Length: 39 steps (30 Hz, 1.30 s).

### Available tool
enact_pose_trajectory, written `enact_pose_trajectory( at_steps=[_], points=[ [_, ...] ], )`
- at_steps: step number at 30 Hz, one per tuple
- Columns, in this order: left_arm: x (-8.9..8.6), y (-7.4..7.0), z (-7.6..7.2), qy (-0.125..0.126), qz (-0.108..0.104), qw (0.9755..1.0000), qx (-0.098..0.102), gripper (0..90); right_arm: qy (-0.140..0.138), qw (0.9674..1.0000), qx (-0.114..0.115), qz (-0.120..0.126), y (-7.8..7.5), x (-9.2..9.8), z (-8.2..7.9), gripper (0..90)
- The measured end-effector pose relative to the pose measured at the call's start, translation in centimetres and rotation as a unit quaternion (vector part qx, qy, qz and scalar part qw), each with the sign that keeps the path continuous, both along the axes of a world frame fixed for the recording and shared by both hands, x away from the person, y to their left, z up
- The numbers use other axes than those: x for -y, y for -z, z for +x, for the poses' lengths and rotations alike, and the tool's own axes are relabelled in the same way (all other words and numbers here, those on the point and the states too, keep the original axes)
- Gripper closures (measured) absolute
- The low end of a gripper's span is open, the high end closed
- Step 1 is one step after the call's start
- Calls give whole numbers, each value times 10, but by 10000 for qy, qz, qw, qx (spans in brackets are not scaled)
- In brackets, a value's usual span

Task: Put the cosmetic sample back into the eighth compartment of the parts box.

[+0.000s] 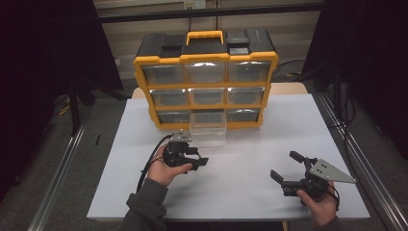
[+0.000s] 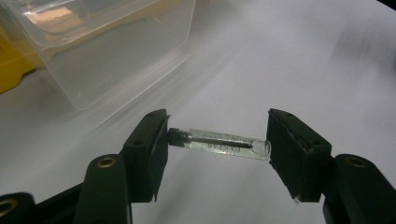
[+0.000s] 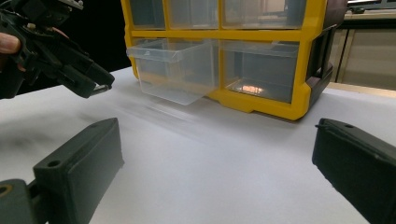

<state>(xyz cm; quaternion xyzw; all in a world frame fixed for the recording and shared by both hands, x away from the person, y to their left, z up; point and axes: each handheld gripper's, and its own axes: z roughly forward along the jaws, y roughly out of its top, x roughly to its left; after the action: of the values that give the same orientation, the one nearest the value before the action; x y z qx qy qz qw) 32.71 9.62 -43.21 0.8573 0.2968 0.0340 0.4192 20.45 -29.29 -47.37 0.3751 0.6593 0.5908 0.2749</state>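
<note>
My left gripper (image 2: pixel 217 140) holds a small clear glass vial (image 2: pixel 224 143) endwise between its two black jaws: the dark-capped end sits against one jaw, the rounded glass end against the other. The vial lies level, above the white tabletop (image 2: pixel 289 60), and faint lettering runs along it (too blurred for me to read). In the high view this gripper (image 1: pixel 195 161) sits in my left hand (image 1: pixel 163 169), left of centre on the table and just in front of the pulled-out drawer.

That clear plastic drawer (image 1: pixel 208 126) projects from the middle bay of the bottom row of a yellow-and-black storage cabinet (image 1: pixel 206 77), which stands at the far edge of the white surface. The cabinet has three rows of three clear drawers and a yellow carrying handle (image 1: pixel 205 36) on top. In the left gripper view the drawer (image 2: pixel 107 51) lies close beyond the jaws, to their upper left.

My right gripper (image 3: pixel 215 163) stands wide open, nothing between its jaws, hovering low over bare tabletop. In the high view it (image 1: pixel 288 169) rests in my right hand (image 1: pixel 320 204), near the table's front right, well apart from the left gripper. Its own view shows the left gripper (image 3: pixel 100 84) at upper left, near the open drawer (image 3: pixel 175 70).
</note>
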Motion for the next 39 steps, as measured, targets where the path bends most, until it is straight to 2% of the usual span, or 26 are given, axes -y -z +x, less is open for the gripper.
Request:
enact_pose_trajectory(
  at_steps=[3, 7, 12, 13, 15, 27, 29, 36, 39],
  points=[
    [0, -5, 2, -6, 92, 10000, 4, 400, 10, 10000, -8, 3, 0, 0, 0, 9],
    [2, -10, 3, -49, 37, 10000, -16, 400, 6, 10000, -3, 13, 0, 0, 0, 8],
    [1, -17, 5, -87, 67, 9999, -56, 400, -10, 10000, -10, 13, 0, 0, 0, 8],
    [2, -18, 6, -110, 2, 9999, -46, 400, -9, 10000, -10, 12, 0, 0, 0, 9],
    [1, -22, 8, -103, 92, 9999, -49, 400, -6, 10000, -3, 3, 0, 0, 0, 9],
    [3, -37, 14, -188, -2, 9998, -62, 400, -24, 10000, 4, -3, -1, 0, -1, 10],
    [2, -40, 14, -184, 55, 9998, -71, 400, -23, 10000, 1, -4, -1, 0, -1, 10],
    [2, -48, 18, -254, -15, 9997, -51, 400, -36, 10000, 5, 5, 0, -1, -1, 10],
    [2, -51, 19, -296, 35, 9995, -54, 400, -39, 10000, 14, 6, 0, -1, -1, 10]
  ],
)
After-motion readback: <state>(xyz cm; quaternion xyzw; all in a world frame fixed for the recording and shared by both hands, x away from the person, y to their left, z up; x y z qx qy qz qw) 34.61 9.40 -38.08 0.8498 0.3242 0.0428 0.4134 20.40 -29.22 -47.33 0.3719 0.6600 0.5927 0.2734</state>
